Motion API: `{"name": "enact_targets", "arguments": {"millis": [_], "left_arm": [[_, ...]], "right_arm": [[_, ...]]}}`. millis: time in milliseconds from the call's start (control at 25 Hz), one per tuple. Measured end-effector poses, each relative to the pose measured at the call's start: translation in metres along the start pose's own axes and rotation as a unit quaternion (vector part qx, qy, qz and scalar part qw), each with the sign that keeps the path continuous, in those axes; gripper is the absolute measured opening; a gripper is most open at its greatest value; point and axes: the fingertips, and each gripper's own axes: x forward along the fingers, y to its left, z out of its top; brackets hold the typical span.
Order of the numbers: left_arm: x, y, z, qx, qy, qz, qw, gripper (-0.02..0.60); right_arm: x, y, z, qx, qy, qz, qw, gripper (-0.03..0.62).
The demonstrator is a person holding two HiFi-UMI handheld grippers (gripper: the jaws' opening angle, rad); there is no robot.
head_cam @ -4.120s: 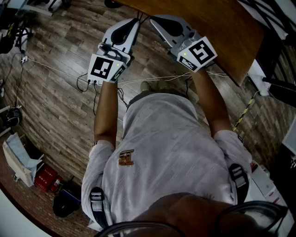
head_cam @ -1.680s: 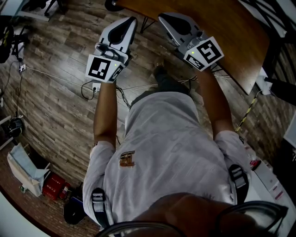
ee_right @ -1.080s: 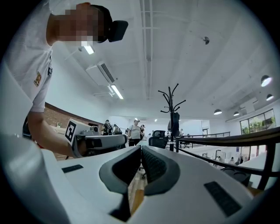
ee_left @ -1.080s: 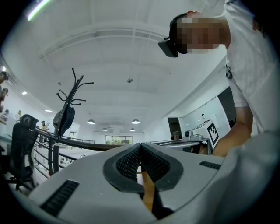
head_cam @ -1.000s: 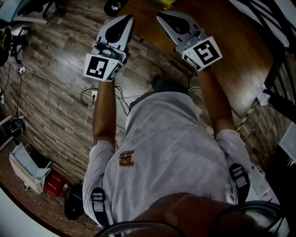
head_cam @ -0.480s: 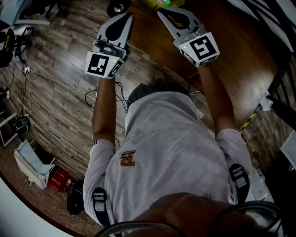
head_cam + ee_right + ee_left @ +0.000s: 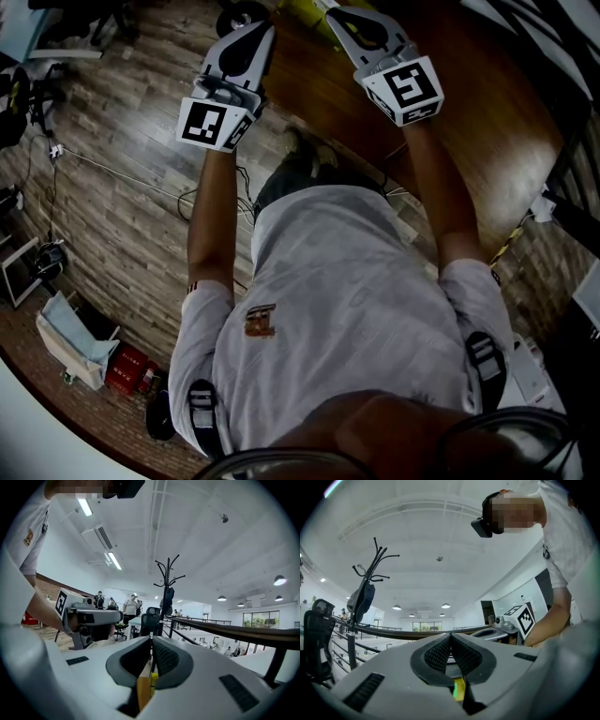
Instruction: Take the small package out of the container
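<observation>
No small package shows in any view. A yellow-green thing (image 7: 302, 9) lies on the brown table (image 7: 469, 103) at the top edge of the head view, and I cannot tell what it is. My left gripper (image 7: 265, 30) is held out level at the table's near edge, its jaws shut with nothing between them (image 7: 450, 638). My right gripper (image 7: 334, 13) reaches over the table beside it, also shut and empty (image 7: 151, 640). A sliver of yellow shows low through the gap behind each pair of pads.
White cables (image 7: 112, 169) trail over the wood floor under the left arm. Bags and a red box (image 7: 84, 347) sit at the lower left. A coat stand (image 7: 167, 590), an office chair (image 7: 149, 620), a dark railing (image 7: 243, 632) and distant people lie ahead.
Both grippers have moved forward toward the top of the head view, and the table now lies under the right one. The yellow-green thing has come into sight at the top edge. The jaws stayed shut.
</observation>
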Motion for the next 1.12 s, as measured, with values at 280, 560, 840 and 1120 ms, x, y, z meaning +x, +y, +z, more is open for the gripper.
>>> {"name": "enact_targets", "arguments": {"millis": [280,560,840,1120], "left_arm": [[0.019,0.045,-0.014,-0.003,0.007,-0.049,0.9988,0.018],[0.037,0.077,-0.030,0.001,0.010,-0.098,0.9952,0.018],[0.051,0.097,-0.050,-0.003,0.025,-0.137,0.9903,0.018],[0.071,0.106,-0.062,-0.009,0.037,-0.147,0.9884,0.018]], "right_arm": [[0.044,-0.014,0.000,-0.013,0.028,-0.039,0.999,0.034],[0.075,-0.030,-0.014,-0.013,0.064,-0.069,0.995,0.035],[0.099,-0.035,-0.035,-0.006,0.112,-0.083,0.990,0.035],[0.115,-0.051,-0.057,-0.007,0.153,-0.066,0.986,0.037]]}}
